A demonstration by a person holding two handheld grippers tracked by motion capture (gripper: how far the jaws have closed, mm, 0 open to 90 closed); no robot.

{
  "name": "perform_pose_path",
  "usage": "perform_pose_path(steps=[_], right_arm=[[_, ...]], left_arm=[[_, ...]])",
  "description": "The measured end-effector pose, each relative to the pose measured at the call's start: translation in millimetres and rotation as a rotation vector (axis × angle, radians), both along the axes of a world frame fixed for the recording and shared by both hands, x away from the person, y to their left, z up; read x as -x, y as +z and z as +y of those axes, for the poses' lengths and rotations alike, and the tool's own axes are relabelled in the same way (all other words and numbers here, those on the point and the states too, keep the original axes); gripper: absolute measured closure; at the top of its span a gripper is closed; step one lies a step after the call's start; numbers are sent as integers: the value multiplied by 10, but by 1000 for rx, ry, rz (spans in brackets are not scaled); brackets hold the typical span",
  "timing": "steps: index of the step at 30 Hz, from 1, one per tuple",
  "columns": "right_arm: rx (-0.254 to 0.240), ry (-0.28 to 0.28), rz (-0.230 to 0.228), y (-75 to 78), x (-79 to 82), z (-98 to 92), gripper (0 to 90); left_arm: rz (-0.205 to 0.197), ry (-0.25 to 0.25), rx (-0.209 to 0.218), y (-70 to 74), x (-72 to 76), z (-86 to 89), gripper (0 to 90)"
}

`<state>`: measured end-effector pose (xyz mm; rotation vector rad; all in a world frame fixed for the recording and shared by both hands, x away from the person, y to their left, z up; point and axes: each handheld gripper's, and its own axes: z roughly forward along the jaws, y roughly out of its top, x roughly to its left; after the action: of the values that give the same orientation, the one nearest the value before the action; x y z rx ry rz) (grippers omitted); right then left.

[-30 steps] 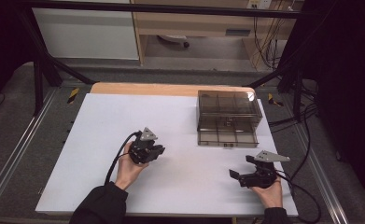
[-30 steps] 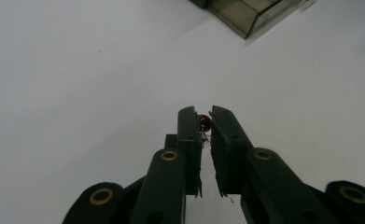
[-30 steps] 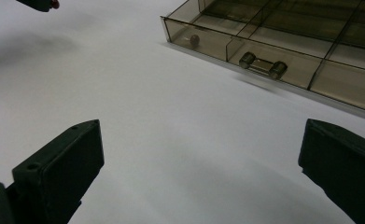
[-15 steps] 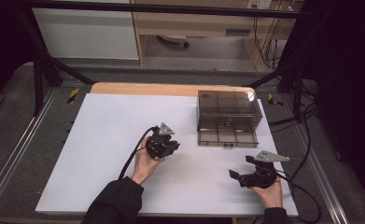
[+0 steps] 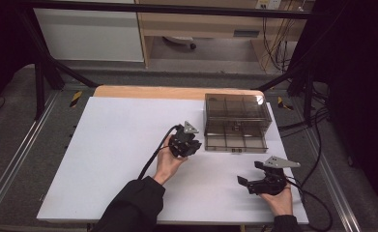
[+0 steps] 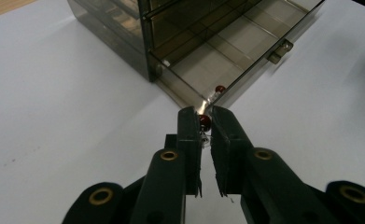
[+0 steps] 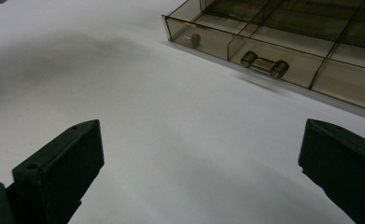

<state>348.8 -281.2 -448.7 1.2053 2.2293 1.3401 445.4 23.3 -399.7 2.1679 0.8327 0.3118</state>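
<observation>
Dark left gripper now nearer the smoky plastic drawer box than before, clenched on a small red bead, right gripper released, open drawer holding another bead.

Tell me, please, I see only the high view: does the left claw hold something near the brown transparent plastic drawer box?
Observer: Yes. In the left gripper view the left claw is shut on a small dark red round bead, just in front of a corner of the open smoky brown plastic drawer.
Operator: Is that corner compartment empty?
Observer: No, a second small red bead lies inside it.
Operator: And the right claw?
Observer: In the right gripper view the right claw stands wide open, with nothing between its pads, over the white table.
</observation>
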Motion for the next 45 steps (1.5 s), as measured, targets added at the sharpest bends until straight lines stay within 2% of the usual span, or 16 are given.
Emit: perform_pose_path(steps=[2,6,14,24,31,35,39,42,45], right_arm=[[0,0,0,0,0,-1,6],[0,1,0,1,0,-1,6],[4,2,-3,0,0,-3,6],[0,2,-1,-4,1,-2,6],[0,2,-4,-2,3,-6,6],[-3,2,-2,-1,4,-5,6],[-3,2,-4,1,5,-9,6],[-7,-1,-5,-1,4,-17,6],[-8,-5,-2,-2,7,-19,6]], left_arm=[[-2,0,-10,3,-28,-64,819],[3,5,8,-4,-93,-163,819],[-8,7,0,-5,-195,-347,817],[-5,10,-41,-157,-306,-516,814],[4,8,-42,-248,-369,-540,806],[12,3,-26,-247,-377,-530,731],[3,-17,-20,-181,-329,-497,666],[-3,-30,0,-114,-269,-432,587],[-18,-45,-10,-55,-196,-330,501]])
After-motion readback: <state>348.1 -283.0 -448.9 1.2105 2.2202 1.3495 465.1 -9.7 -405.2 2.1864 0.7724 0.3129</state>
